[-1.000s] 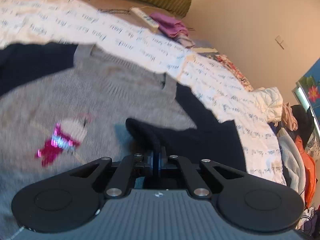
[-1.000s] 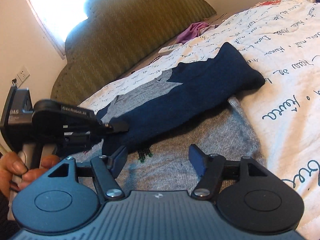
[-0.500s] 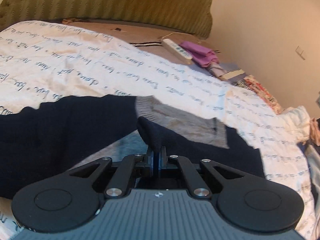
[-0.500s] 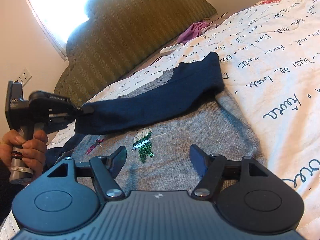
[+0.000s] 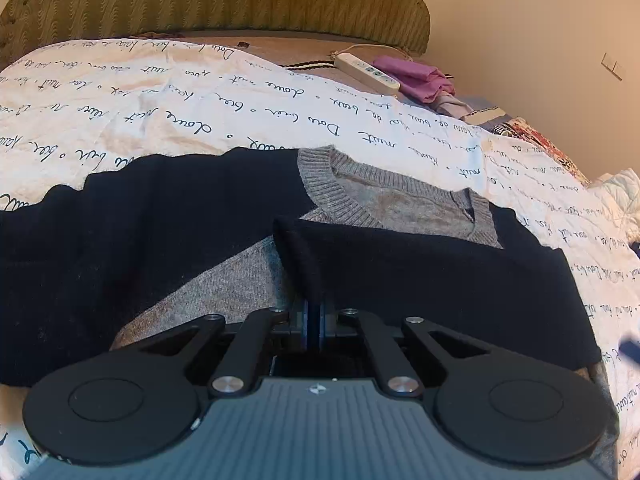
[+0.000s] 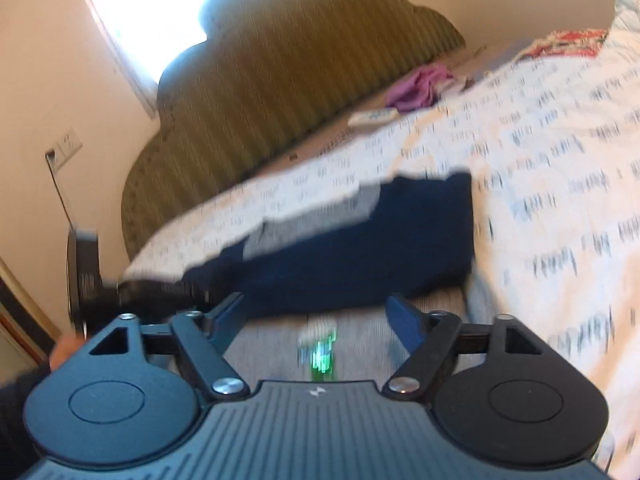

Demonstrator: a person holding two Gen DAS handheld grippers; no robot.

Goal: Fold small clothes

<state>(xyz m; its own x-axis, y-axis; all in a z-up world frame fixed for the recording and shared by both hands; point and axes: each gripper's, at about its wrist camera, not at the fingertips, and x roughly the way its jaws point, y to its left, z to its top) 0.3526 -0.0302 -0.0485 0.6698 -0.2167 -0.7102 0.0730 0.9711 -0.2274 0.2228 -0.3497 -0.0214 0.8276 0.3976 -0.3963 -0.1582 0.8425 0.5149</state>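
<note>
A grey knit sweater (image 5: 404, 200) with navy sleeves lies flat on the printed bed cover. My left gripper (image 5: 314, 312) is shut on the cuff of the navy sleeve (image 5: 440, 276), which is drawn across the chest just below the ribbed collar (image 5: 320, 184). The other navy sleeve (image 5: 120, 240) spreads out to the left. In the blurred right wrist view my right gripper (image 6: 316, 312) hangs above the grey front near a green sequin figure (image 6: 322, 356). Its jaws are opening with nothing between them. The left gripper (image 6: 160, 292) holds the sleeve (image 6: 360, 256) at the left there.
A white power strip (image 5: 366, 72) and a purple cloth (image 5: 416, 80) lie near the green headboard (image 5: 200, 0). Loose clothes (image 5: 616, 192) are heaped at the right edge of the bed. A wall socket (image 6: 64, 152) sits left of the headboard.
My left gripper has pulled the navy sleeve across the grey chest up toward the collar. The right gripper has risen and its jaws stand wider.
</note>
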